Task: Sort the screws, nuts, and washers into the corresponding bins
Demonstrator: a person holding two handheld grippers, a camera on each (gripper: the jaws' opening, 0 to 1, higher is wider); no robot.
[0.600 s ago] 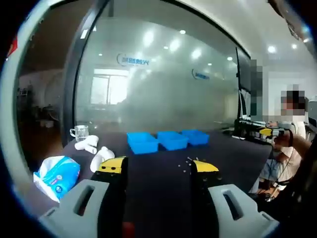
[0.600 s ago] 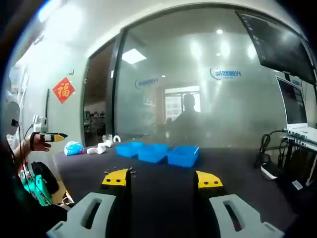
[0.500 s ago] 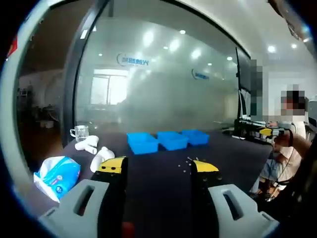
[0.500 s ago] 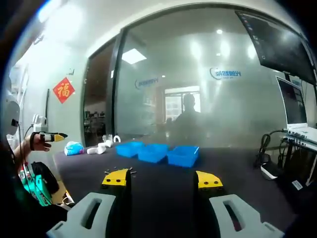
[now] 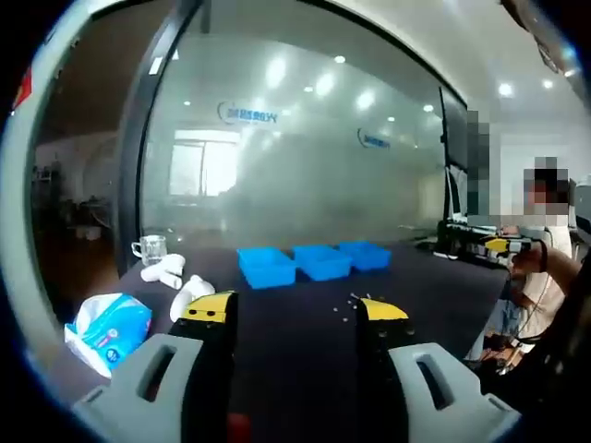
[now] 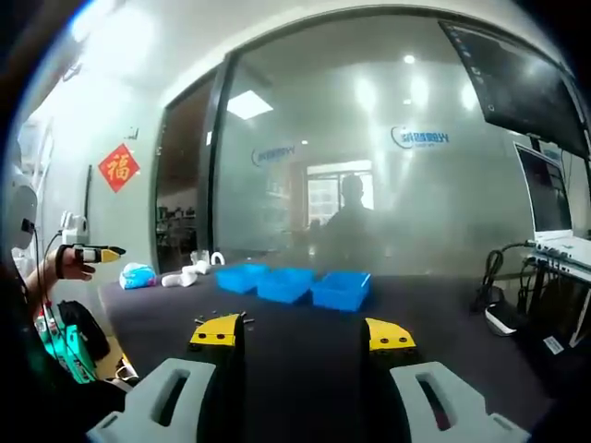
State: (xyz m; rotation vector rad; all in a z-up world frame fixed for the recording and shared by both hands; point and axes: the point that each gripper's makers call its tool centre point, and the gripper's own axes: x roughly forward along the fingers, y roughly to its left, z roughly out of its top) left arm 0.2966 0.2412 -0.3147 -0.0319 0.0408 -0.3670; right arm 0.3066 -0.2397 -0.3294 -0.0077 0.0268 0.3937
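1. By the look of it the sorting has not begun; the small hardware [image 5: 355, 299], the screws, nuts and washers, lies scattered loose on the dark counter [image 5: 305, 323], in front of the bins and apart from them; nothing can be seen inside any bin from this low angle, so whether a piece has already gone in I cannot tell.
2. The left hand-held gripper [image 5: 291, 309] is released, its yellow-tipped jaws standing wide apart with nothing between them; it hangs above the near part of the counter, well short of the scatter.
3. The right hand-held gripper [image 6: 301, 333] is likewise released and empty, jaws parted, aimed toward the bins; in the right gripper view a few specks of hardware show just beside its left jaw tip.
4. Left to do, as I judge it: every piece must be picked up and dropped in its matching bin; which bin takes which kind cannot be told.
5. Counts: three blue bins [image 5: 319, 260] in a row, touching or nearly so; two hand-held grippers; the hardware pieces are too small and blurred to count or tell apart.
6. Other things on the counter's left end: one blue-and-white packet [image 5: 107, 325], one glass mug [image 5: 150, 247], and a few white pieces [image 5: 175, 280] I cannot identify.
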